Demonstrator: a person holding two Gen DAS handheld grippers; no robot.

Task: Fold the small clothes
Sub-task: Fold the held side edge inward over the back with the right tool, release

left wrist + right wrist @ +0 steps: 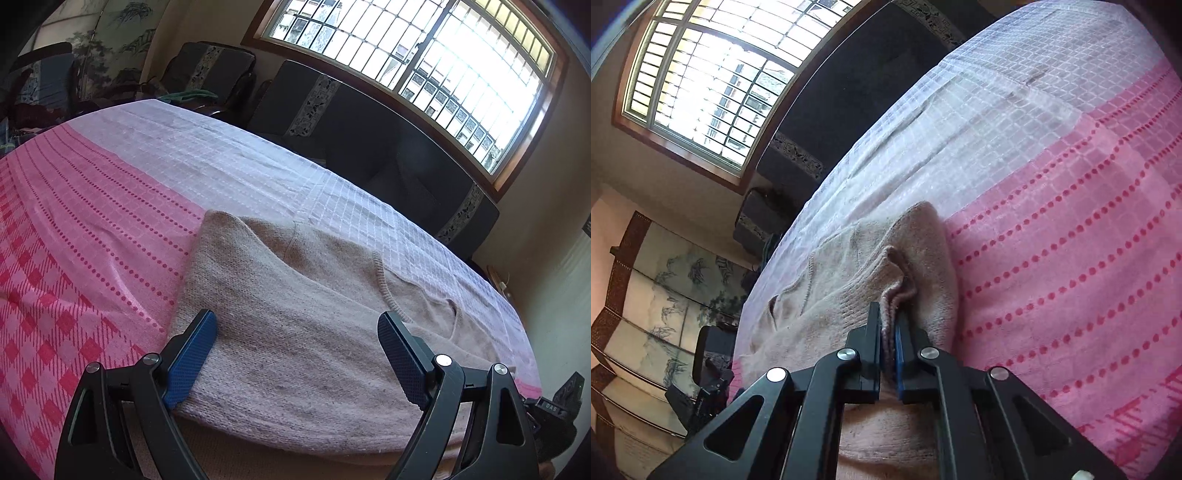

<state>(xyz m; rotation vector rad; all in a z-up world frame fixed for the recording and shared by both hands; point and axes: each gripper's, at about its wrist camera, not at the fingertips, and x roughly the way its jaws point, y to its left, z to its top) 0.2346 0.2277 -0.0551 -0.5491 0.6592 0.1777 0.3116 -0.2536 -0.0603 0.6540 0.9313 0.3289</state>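
Observation:
A beige knitted sweater lies flat on the table's pink and white cloth, its neckline toward the right in the left wrist view. My left gripper stands open over the sweater's near edge, its blue pads wide apart with knit under them but nothing pinched. In the right wrist view the sweater is bunched into a raised fold. My right gripper is shut on that ribbed edge, with the fabric squeezed between its pads.
The cloth covers the table to its far edge. Dark cushioned seats line the wall under a barred window. A painted folding screen stands at the side. A black device sits at the table's right edge.

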